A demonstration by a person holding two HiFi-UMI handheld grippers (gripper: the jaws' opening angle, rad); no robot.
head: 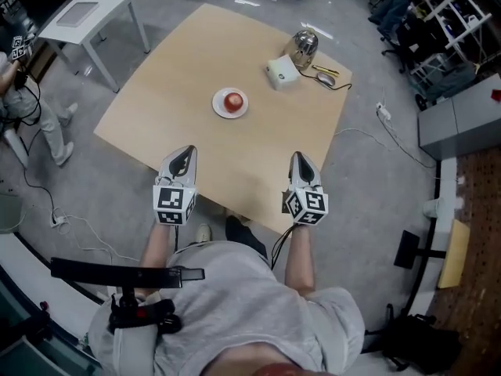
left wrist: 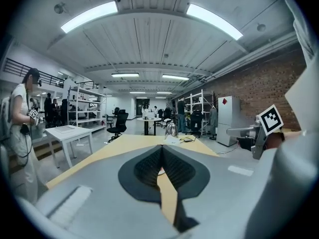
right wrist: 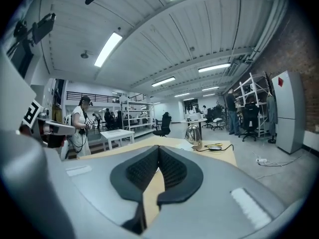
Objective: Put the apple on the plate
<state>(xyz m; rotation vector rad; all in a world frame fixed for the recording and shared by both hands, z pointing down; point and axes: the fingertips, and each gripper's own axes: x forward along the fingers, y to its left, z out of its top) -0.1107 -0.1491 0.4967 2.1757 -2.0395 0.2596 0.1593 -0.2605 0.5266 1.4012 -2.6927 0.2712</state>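
Hovering over the near edge of the desk (head: 188,61), we keep the left tongs (head: 185,150) and the right tongs (head: 300,157) fully closed and empty. Well ahead, between their lines, the red apple (head: 233,100) sits on the white plate (head: 218,108).

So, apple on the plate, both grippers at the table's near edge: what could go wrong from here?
The apple sits loose on a small white plate; a bump to the table might roll it off. The left gripper and right gripper, jaws shut and empty, hover over the near edge, so a dropped hand could cause that bump.
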